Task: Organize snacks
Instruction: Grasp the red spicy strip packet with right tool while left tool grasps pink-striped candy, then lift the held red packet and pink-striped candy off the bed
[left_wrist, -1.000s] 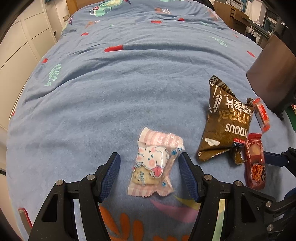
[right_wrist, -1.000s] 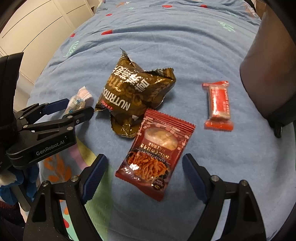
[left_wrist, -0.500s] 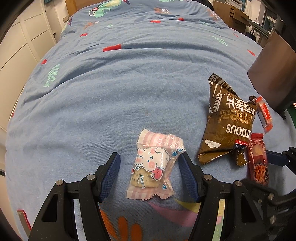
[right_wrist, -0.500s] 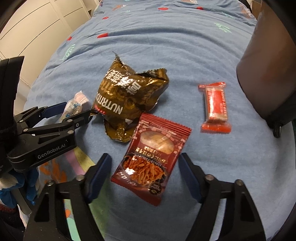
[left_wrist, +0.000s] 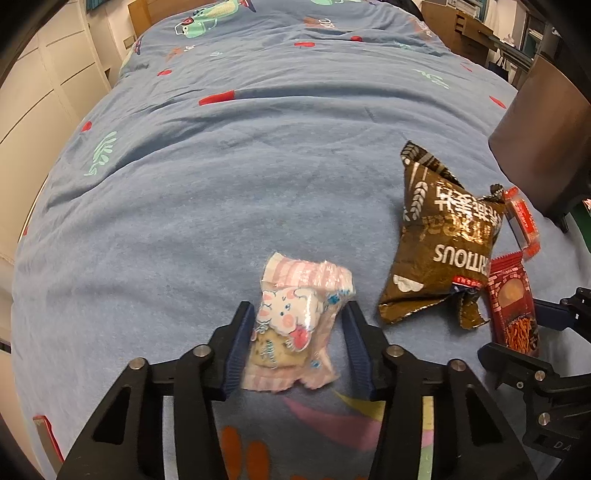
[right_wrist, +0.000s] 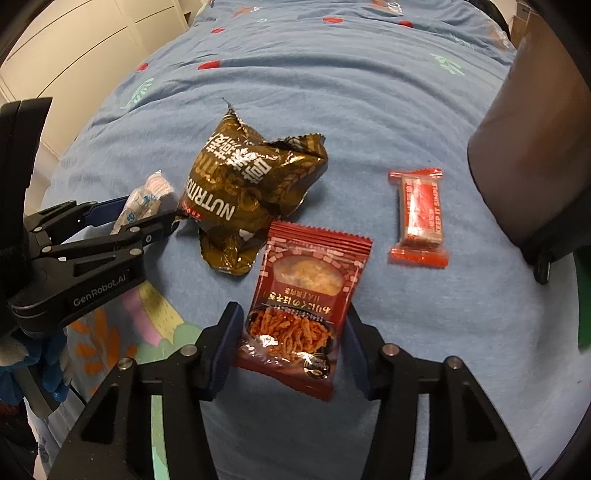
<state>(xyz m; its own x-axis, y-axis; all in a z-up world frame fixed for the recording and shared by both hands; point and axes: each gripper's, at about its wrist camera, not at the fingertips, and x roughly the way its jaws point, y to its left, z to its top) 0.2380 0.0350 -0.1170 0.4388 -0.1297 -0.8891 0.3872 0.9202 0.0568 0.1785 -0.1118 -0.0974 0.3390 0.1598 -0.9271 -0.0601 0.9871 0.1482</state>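
The left hand-held gripper (left_wrist: 297, 334), jaws just closing, pinches a crinkly pink cookie packet (left_wrist: 295, 325); the right hand-held gripper (right_wrist: 293, 341), likewise closing, squeezes a glossy red noodle packet (right_wrist: 303, 302) on the soft blue bedspread (right_wrist: 332, 92).

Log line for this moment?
left gripper closing, pink snack packet between jaws | right gripper closing, red snack packet between jaws

A soft blue fleece bedspread (left_wrist: 229, 192) is patterned with red dashes, mint leaf sprigs and orange flowers. A crinkled dark brown foil bag (right_wrist: 251, 192) is lettered in white and gold. A pink-striped clear plastic wrapper (left_wrist: 291, 325) is printed with a white cartoon animal. Brick-red is shown on a flat noodle-snack packet (right_wrist: 306, 306), and orange-red on a small bar wrapper (right_wrist: 419, 218).
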